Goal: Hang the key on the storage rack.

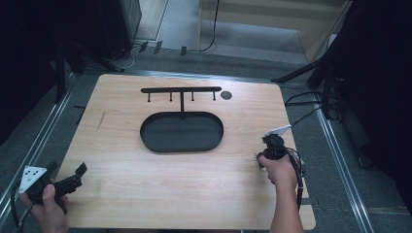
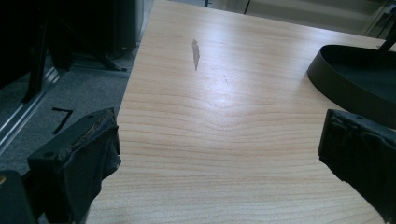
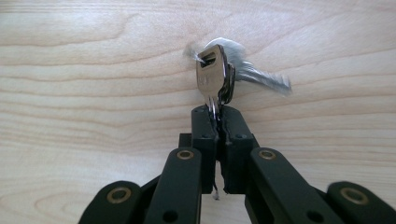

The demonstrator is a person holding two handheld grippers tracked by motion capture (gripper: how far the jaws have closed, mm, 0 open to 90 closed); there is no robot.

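A pale wooden table (image 1: 145, 194) is seen from above, set on a grey floor between dark stands. At its left near edge the left gripper (image 1: 73, 177) is held low over the wood, its jaws spread wide with nothing between them. At the table's centre a black oval tray (image 1: 150, 141) is placed, and from its far rim a post rises to a hook rack (image 1: 180, 90) with four small pegs. At the right the right gripper (image 3: 217, 116) is clamped on a bunch of keys (image 3: 217, 74), which is pinched by a thin edge just above the wood. Since so little metal is gripped, the bunch could be twisted loose or dropped if it is swung quickly toward the rack, and the ring could miss a peg.
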